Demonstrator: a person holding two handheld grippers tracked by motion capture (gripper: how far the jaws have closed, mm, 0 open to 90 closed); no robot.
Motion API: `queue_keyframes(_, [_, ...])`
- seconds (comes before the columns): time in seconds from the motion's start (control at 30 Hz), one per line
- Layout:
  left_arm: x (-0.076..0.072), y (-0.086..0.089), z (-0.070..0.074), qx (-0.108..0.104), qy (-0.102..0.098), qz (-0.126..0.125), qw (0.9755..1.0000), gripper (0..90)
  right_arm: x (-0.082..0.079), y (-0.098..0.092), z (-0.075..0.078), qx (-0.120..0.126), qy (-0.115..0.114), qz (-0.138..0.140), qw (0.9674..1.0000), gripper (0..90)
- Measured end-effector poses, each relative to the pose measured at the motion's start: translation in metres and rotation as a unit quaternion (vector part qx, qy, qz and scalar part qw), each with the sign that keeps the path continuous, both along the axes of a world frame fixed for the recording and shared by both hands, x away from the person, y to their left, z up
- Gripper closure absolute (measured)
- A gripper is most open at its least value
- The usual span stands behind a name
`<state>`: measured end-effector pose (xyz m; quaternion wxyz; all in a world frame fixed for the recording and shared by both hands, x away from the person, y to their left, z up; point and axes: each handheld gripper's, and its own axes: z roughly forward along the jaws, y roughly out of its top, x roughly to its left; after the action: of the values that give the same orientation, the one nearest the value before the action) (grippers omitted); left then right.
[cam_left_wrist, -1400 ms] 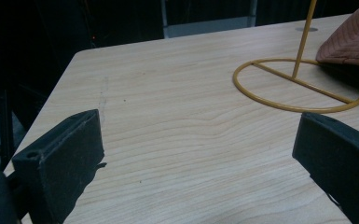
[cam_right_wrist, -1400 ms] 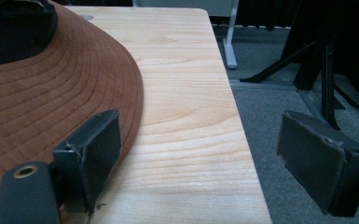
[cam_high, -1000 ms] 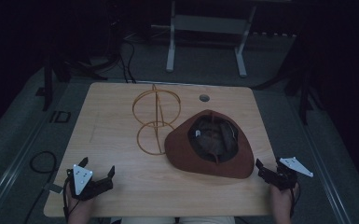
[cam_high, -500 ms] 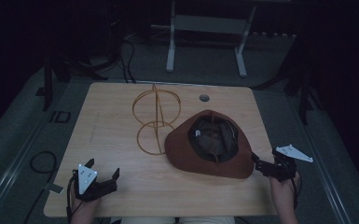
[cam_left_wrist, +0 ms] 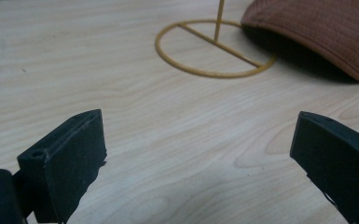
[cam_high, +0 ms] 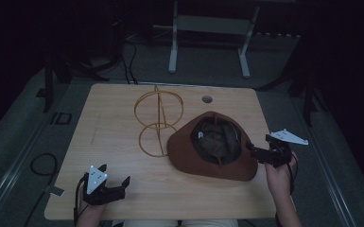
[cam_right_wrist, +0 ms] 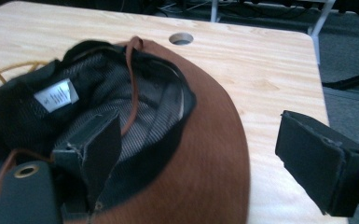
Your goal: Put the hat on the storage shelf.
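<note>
The right gripper (cam_high: 260, 152) was wide open, jaws straddling the brim of the upturned hat (cam_high: 227, 165), ungrasped. The left gripper (cam_high: 111, 182), open and empty, hovered well short of the stand (cam_high: 158, 120); hat not yet mounted.

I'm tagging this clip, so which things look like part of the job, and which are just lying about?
Likely in the job:
- brown hat, upside down, brim between the open right tongs
- yellow wire stand, beside the hat
- left tongs, open, over bare table

Lying about:
- cable on the floor
- grey metal frame behind the table
</note>
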<state>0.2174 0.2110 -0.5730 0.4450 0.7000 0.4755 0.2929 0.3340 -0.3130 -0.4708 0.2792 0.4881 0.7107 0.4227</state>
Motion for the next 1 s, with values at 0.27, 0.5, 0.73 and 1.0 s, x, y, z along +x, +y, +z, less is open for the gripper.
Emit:
queue_keyframes(0.27, [-0.002,-0.004,0.0,0.017,0.002,-0.016,0.9997,4.0,0.028,0.017,0.006,-0.019,0.02,0.007,0.9996,12.8])
queue_keyframes(0.5, [-0.002,-0.006,0.0,0.019,0.003,-0.022,0.9996,4.0,0.061,0.027,-0.002,-0.016,0.069,0.003,0.9975,14.5])
queue_keyframes(0.73, [-0.002,-0.005,0.0,0.018,0.005,-0.024,0.9995,4.1,0.086,0.04,-0.014,-0.036,0.094,0.016,0.9948,18.7])
queue_keyframes(1.0, [-0.002,-0.006,0.0,0.018,0.009,-0.027,0.9994,4.2,0.103,0.053,-0.035,-0.066,0.118,0.016,0.9907,21.6])
